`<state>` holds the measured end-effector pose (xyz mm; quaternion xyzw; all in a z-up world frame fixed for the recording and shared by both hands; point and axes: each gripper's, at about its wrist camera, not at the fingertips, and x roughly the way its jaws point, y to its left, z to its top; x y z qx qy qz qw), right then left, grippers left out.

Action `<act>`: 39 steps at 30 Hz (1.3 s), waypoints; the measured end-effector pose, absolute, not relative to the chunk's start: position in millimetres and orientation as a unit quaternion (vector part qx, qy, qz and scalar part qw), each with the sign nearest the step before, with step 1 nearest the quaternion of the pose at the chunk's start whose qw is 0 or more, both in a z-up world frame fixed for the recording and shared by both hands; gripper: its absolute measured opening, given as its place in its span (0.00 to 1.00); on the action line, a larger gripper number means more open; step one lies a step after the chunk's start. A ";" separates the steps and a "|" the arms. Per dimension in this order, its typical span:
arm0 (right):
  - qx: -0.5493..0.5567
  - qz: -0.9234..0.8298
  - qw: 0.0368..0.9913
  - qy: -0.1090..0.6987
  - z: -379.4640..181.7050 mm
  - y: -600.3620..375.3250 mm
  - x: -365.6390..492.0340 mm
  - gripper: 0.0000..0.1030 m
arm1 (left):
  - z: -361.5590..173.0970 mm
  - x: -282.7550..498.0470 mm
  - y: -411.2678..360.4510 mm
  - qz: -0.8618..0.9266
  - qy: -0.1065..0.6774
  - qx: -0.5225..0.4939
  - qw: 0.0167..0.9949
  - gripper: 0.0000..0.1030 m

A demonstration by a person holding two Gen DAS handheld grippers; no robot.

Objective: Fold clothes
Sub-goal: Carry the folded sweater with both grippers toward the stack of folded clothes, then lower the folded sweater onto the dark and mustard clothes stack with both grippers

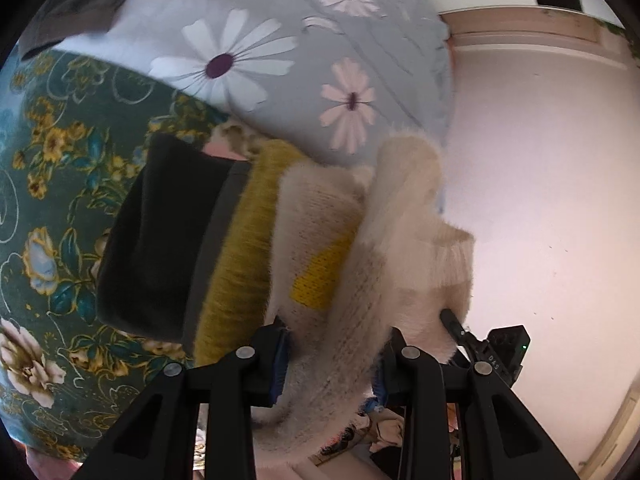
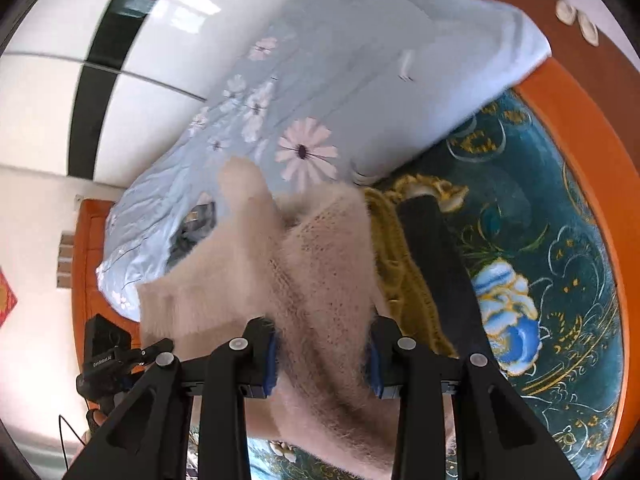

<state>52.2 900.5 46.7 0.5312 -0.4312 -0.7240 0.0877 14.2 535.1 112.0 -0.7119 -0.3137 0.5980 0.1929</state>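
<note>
Sweater: the fluffy cream sweater point(image 1: 360, 264) hung off the bed with a yellow patch showing; both my hands held it.
Left gripper point(image 1: 332, 364): closed on the sweater.
Right gripper point(image 2: 320, 360): likewise clamped on bunched knit.
Stack: a mustard knit point(image 1: 240, 256) and a dark garment point(image 1: 160, 240) lay beside it.
Surface: a teal flowered bedsheet point(image 2: 560, 240) and a pale blue daisy quilt point(image 1: 304, 40).
Room: white wall point(image 1: 540, 180), orange bed frame point(image 2: 580, 152).
Unclear: the sweater's far edges blurred.

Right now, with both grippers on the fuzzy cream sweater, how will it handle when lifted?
Probably floppy: the cream sweater bunches and drapes between the left gripper and right gripper. Likely light, being loose fluffy knit. Its fuzzy surface should resist slipping from the jaws.
</note>
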 end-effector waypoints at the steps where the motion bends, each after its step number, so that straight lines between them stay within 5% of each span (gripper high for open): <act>1: 0.530 -0.722 0.084 -0.436 39.8 902.4 51.9 0.36 | 104.3 13.7 534.4 0.596 -0.317 -0.714 0.185 0.34; 5: 0.523 -0.707 0.086 -0.467 25.4 908.0 54.5 0.36 | 95.2 22.0 525.2 0.577 -0.355 -0.715 0.173 0.34; 13: 0.502 -0.721 0.144 -0.455 85.4 892.2 64.7 0.35 | 161.2 35.7 521.8 0.584 -0.364 -0.687 0.233 0.33; 24: 0.525 -0.700 0.082 -0.477 19.8 896.5 66.1 0.41 | 90.5 32.4 497.7 0.552 -0.387 -0.722 0.158 0.36; 26: 0.524 -0.706 0.086 -0.468 27.4 898.1 68.7 0.53 | 101.0 30.6 494.0 0.563 -0.367 -0.725 0.149 0.48; 28: 0.517 -0.730 0.078 -0.441 45.3 901.6 74.5 0.54 | 119.0 27.3 490.5 0.588 -0.340 -0.719 0.146 0.55; 34: 0.485 -0.803 0.058 -0.341 107.0 891.3 88.2 0.55 | 188.5 34.5 515.3 0.706 -0.210 -0.653 0.178 0.59; 39: 0.483 -0.823 0.153 -0.256 130.1 826.8 78.0 0.55 | 201.5 63.3 585.0 0.734 -0.068 -0.626 0.253 0.60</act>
